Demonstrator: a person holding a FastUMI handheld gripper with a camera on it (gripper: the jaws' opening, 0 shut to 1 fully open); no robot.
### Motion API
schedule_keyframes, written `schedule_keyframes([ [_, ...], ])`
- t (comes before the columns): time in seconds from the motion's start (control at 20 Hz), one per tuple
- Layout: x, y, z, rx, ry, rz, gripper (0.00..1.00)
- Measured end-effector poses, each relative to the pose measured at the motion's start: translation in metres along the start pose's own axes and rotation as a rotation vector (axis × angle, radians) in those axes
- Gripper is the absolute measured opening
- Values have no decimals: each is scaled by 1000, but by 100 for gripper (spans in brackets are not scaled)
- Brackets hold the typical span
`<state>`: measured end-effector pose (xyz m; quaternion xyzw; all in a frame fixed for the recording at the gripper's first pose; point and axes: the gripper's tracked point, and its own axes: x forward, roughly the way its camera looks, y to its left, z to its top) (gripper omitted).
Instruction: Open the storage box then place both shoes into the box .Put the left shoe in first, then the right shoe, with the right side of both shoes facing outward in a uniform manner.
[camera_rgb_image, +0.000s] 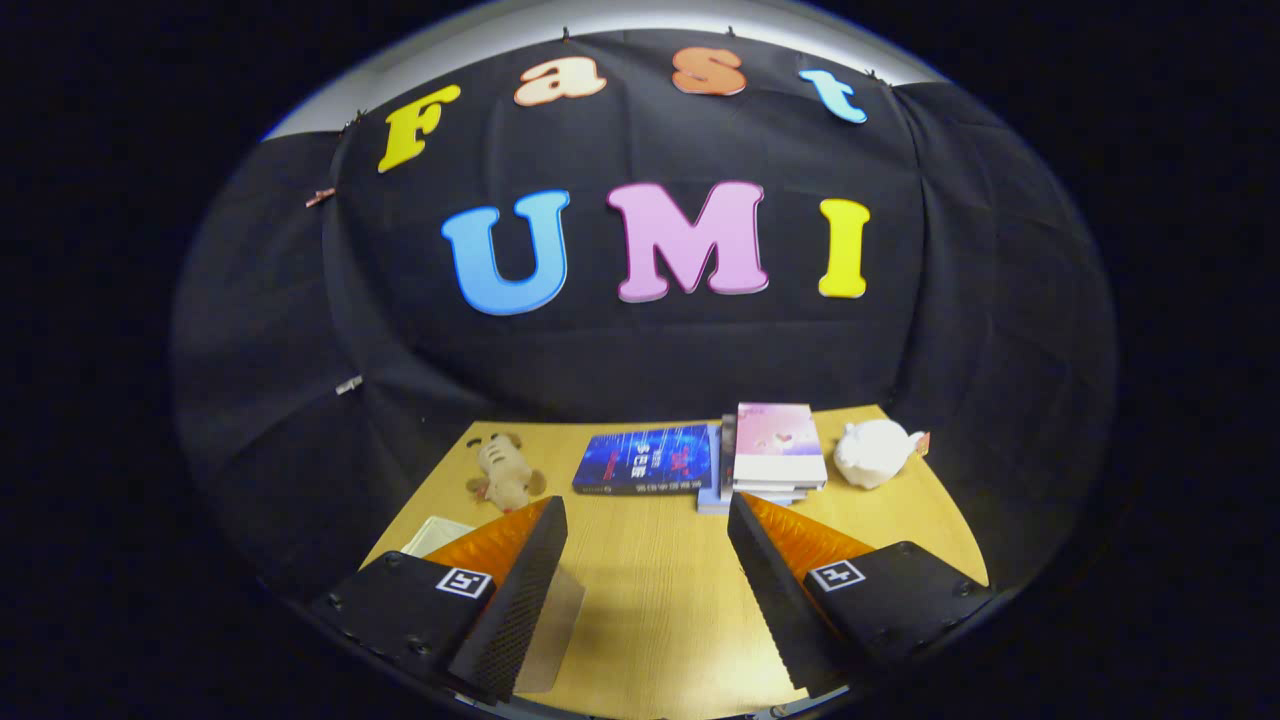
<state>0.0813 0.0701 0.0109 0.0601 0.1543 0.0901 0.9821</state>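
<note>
Tongs (645, 560): released, fingers spread wide, grasping nothing, bare desk (650, 600) between them. Beyond, at 11 o'clock, plush toy (505, 472); at 12, blue book (645, 460); at 1, stacked books (775, 460); at 2, white figurine (875, 452). Storage box and shoes: whereabouts cannot be told, so neither can step or next move.

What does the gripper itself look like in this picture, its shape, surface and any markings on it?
The gripper has two wedge-shaped fingers whose inner faces carry a fine dotted grip texture. Each finger sits on a dark, rounded block with small screws, and each block bears a small square white tag with a black pattern. No cable is visible. The fingers stand apart over the wooden table.
</note>
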Motion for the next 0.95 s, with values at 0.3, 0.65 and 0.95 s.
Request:
schedule_keyframes([
  [0.3,-18,-59,91,0,-304,-64,98],
  [0.65,-30,-80,94,-61,-343,35,98],
  [0.95,-48,-93,63,-144,-318,45,98],
])
